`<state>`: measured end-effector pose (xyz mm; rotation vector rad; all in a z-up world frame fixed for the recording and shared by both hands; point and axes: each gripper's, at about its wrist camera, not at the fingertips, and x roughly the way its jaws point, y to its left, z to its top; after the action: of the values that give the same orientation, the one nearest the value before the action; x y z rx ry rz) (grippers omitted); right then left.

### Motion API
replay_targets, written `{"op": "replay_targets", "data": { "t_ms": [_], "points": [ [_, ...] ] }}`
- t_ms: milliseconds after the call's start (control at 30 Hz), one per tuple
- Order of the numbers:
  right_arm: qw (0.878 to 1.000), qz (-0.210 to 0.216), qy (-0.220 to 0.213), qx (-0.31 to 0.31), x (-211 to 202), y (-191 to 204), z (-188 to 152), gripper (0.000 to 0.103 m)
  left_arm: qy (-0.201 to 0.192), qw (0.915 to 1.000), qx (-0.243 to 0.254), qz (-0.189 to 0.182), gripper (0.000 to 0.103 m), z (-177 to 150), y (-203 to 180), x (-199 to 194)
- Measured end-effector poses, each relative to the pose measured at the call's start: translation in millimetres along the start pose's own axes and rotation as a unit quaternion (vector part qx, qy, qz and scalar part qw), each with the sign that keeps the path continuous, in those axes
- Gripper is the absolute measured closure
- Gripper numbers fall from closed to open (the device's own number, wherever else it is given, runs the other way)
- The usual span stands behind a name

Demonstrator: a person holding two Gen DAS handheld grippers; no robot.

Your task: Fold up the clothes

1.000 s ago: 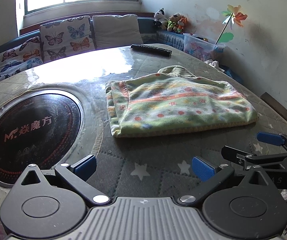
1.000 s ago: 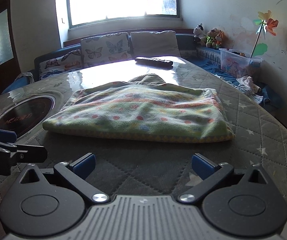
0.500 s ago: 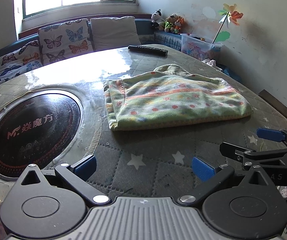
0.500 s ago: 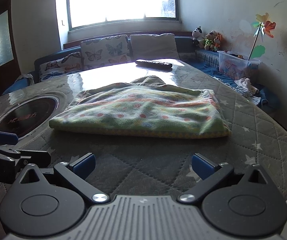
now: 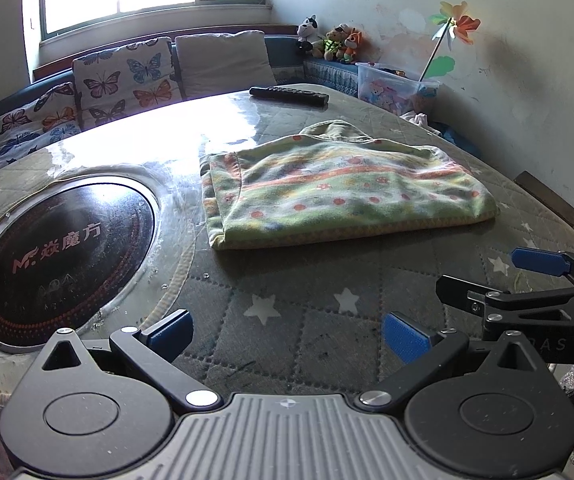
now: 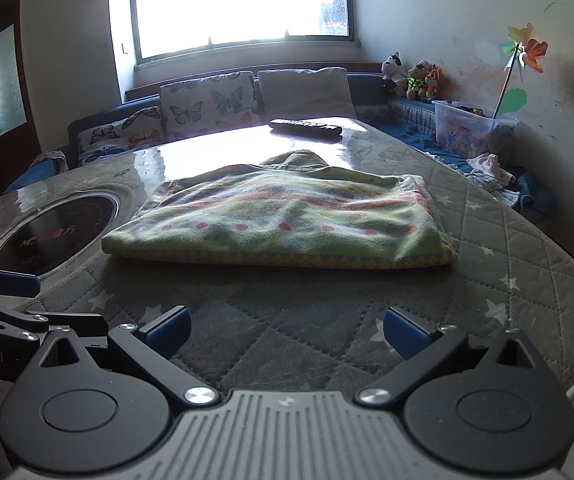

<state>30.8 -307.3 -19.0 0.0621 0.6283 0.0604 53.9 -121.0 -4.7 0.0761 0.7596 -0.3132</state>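
"Start with what's closest. What are the grippers doing?"

"Both sit low at the bottom of their frames. The left gripper (image 5: pixel 285 330) has its blue pads spread wide with nothing between them, and so does the right gripper (image 6: pixel 285 326). Each hovers over the quilted, star-printed table cover (image 5: pixel 327 344), touching no cloth."

"And the garment?"

"The folded garment (image 5: pixel 339 192), green fleece with orange dots and stripes, lies mid-frame ahead of both, well apart from the fingers. Its long axis runs left to right across the views. In the right wrist view it sits straight ahead (image 6: pixel 283 224); in the left view it's ahead and off to the right. So I'd judge the right gripper the nearer, squarer one. It already looks folded into a neat rectangle; a grey-green bit peeks out at its far edge."

"Any writing?"

"The round black hotplate (image 5: pixel 63 256) at the left reads 'M.' with the characters 焱魔方. The left gripper's body, at the left edge of the right view, shows 'bot.AI'. Beyond, a remote control (image 5: pixel 289 95) lies near the table's far edge; I can't read it."
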Motion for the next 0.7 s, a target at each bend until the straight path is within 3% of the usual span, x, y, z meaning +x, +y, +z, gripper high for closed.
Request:
{"op": "replay_targets", "data": {
  "t_ms": [700],
  "points": [
    [1.000,0.003,0.003,0.000,2.0,4.6,0.0,0.000,0.000,1.0000,0.006,-0.002,0.000,-0.4,-3.5,0.0]
  ]
}}
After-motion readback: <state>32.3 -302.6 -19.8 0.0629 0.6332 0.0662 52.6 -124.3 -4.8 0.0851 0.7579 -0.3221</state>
